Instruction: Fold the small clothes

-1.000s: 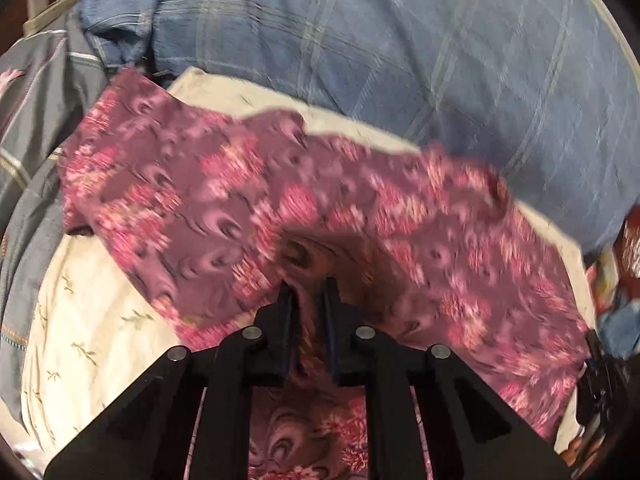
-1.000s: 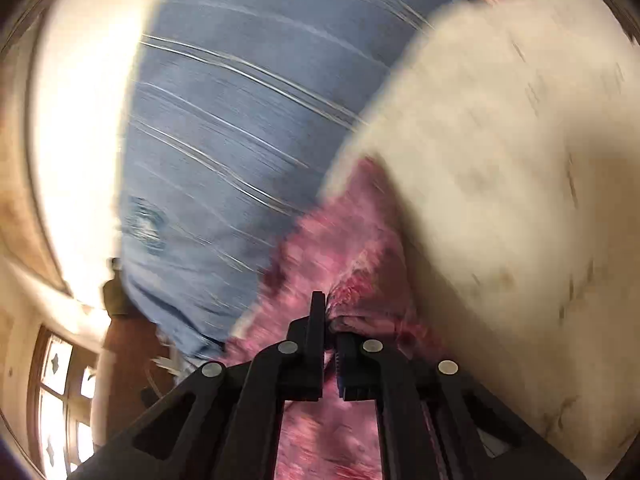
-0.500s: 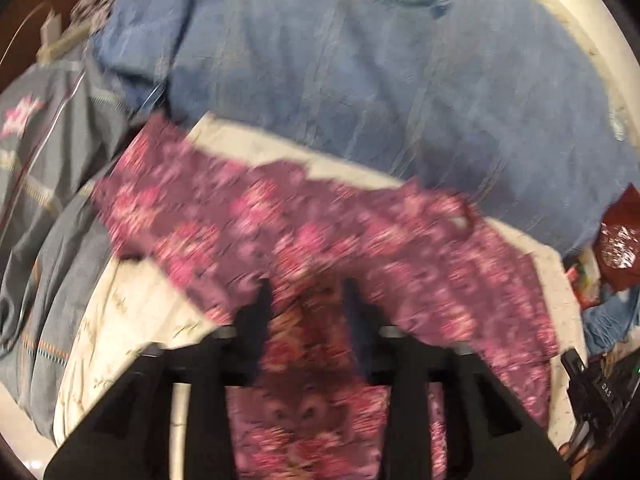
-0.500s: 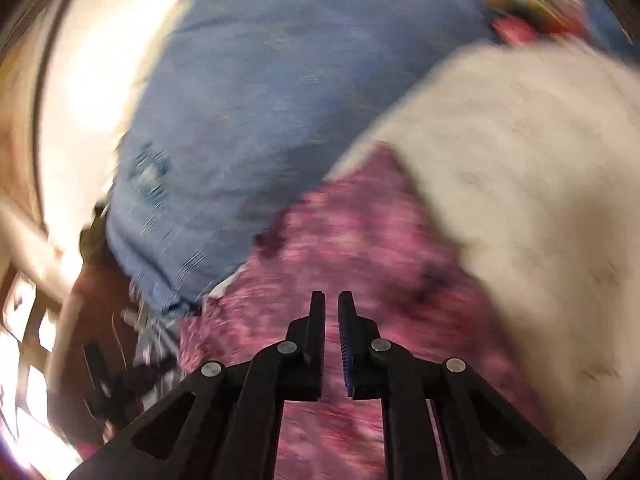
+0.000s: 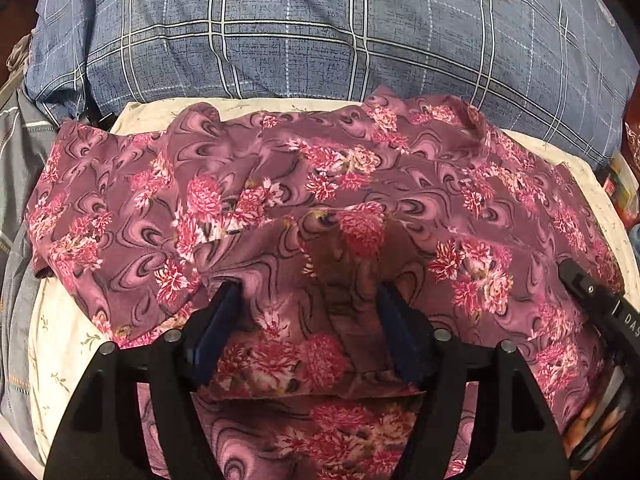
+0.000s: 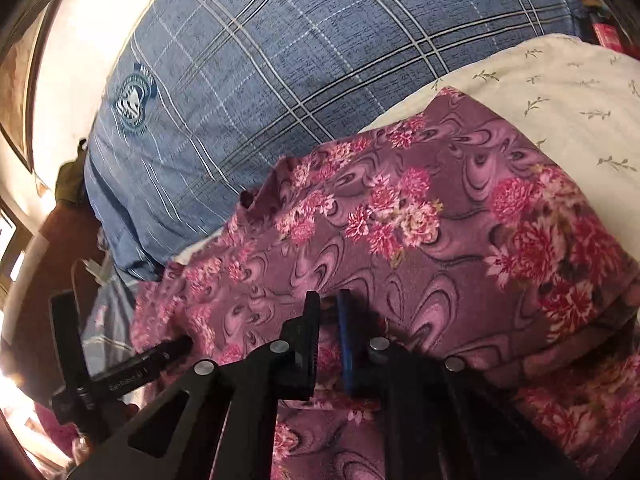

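with my left gripper [image 5: 310,292] spread wide and right gripper [image 6: 328,304] nearly closed on nothing, i should flatten the floral garment [image 5: 360,184] before creasing.

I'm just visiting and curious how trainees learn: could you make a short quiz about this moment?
1. True or false: the left gripper stands wide open over the purple floral cotton garment.
2. What lies directly under the garment? A) cream sprigged pillow B) bare wood
3. Fill in: behind the garment sits a blue ____ cushion.

Key: 1 true; 2 A; 3 plaid.
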